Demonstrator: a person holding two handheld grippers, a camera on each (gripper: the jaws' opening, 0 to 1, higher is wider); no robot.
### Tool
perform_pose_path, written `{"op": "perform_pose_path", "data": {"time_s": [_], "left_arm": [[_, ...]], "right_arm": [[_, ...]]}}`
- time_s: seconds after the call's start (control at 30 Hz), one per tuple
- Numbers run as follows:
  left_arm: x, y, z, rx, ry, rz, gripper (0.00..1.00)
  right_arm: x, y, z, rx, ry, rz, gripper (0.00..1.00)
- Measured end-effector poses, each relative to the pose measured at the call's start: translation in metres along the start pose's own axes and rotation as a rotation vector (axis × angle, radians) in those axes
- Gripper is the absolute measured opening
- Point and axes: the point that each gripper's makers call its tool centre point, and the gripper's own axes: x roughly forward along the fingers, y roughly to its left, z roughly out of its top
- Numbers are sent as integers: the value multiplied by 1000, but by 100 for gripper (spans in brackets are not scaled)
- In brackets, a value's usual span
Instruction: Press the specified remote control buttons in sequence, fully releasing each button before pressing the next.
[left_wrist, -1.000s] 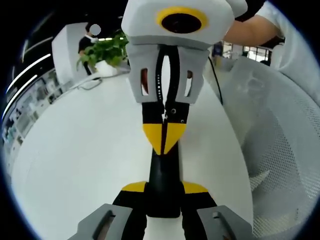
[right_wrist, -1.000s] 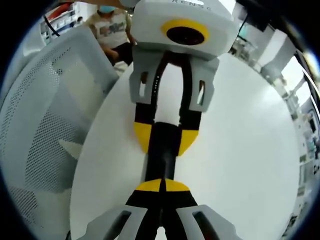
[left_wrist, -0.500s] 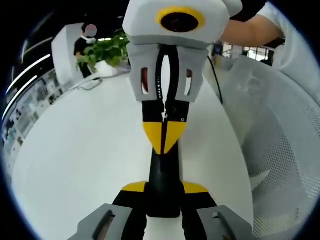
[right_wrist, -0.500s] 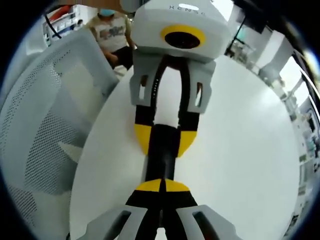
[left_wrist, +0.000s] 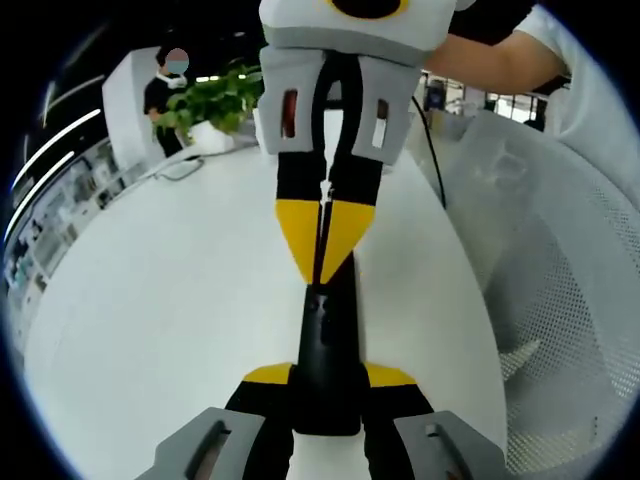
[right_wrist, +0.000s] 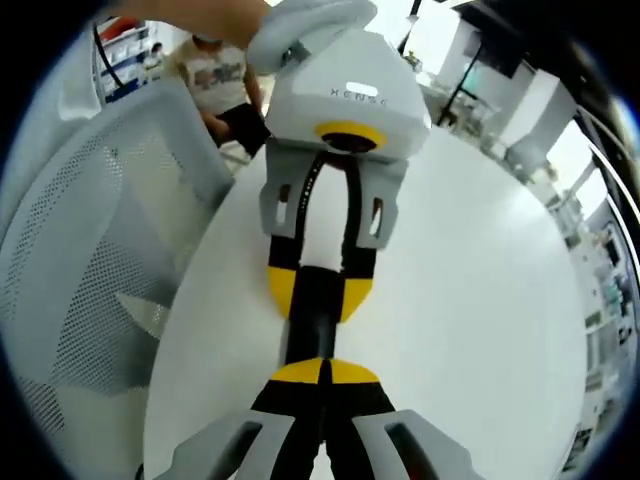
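Here the slim black remote control lies lengthwise on the round white table, its near end clamped in the left gripper. Right gripper, jaws closed together, tips touching the remote's upper face.

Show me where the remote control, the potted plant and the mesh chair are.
remote control (left_wrist: 322, 345): left gripper view, on its black body.
potted plant (left_wrist: 208, 100): left gripper view, on its green leaves.
mesh chair (right_wrist: 85, 250): right gripper view, on its mesh back.

My jaws are black with yellow tips; the remote is black, the desk white, the chair white mesh.
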Motion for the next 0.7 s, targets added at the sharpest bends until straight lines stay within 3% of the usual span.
{"op": "perform_pose_path", "data": {"time_s": [0.7], "left_arm": [[0,0,-1,-1,-4,-2,24]], "right_arm": [[-10,-2,10,-29,-2,-15,0]]}}
